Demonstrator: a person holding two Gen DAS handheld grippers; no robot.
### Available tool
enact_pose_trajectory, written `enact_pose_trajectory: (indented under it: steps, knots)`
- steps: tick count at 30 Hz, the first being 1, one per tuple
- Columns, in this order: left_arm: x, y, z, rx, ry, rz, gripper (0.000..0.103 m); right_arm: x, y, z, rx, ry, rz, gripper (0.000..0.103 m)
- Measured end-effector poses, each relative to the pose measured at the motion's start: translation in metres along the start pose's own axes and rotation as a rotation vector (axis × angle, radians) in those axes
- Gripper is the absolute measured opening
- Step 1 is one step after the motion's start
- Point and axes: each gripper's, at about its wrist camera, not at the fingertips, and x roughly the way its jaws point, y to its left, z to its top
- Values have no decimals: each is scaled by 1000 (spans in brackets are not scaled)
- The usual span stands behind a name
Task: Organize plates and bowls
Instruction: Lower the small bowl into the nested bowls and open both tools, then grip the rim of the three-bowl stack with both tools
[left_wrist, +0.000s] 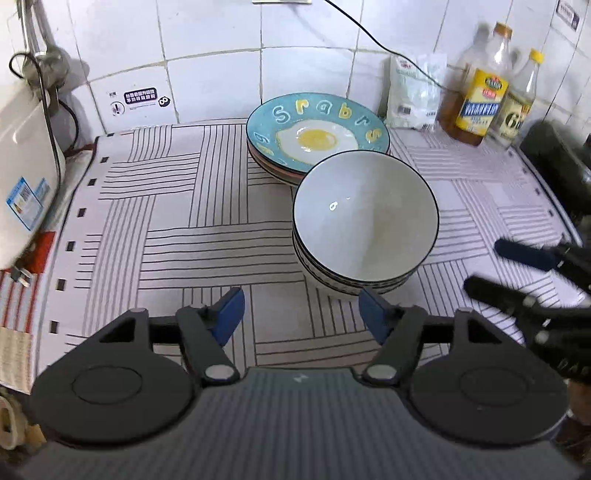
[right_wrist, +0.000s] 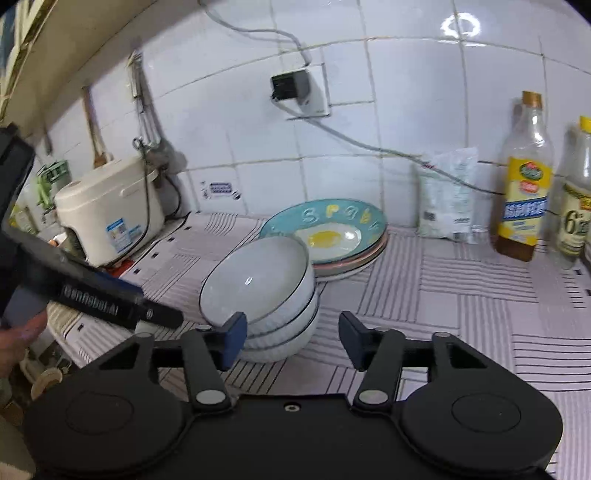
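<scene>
Bowls: white stack (left_wrist: 365, 221) on the tabletop (left_wrist: 166, 229), touching your plate stack (left_wrist: 317, 133).
Left claw (left_wrist: 301, 314): parted, empty.
Right claw (right_wrist: 291, 339): parted, empty.

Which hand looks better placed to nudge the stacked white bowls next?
Probably the left. Its open tongs sit just in front of the bowl stack, nothing between them. The right tongs, also open and empty, reach it from the side.

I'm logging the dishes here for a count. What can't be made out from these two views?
- Plate stack: count unclear; only thin rims show under the egg plate, both views.
- Bowl stack: the left wrist view shows rims only; the right claw finger covers part.
- Bottle labels: too blurred to read.
</scene>
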Motion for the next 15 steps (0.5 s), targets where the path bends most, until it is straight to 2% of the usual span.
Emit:
enact_pose_trajectory:
  steps: [5,9,12,15]
  knots:
    - [5,10,-6,-27,-66,-46,81,18,-1,-14,11,3,13,71]
    - [6,15,-2,-34,-92,-118,85,32,-10,-22,45,20,37,76]
    - [11,19,0,-73,-109,-143,88,41,-16,-26,41,44,18,77]
    - [22,28,3,-135,-100,-172,88,49,-19,-30,31,49,26,90]
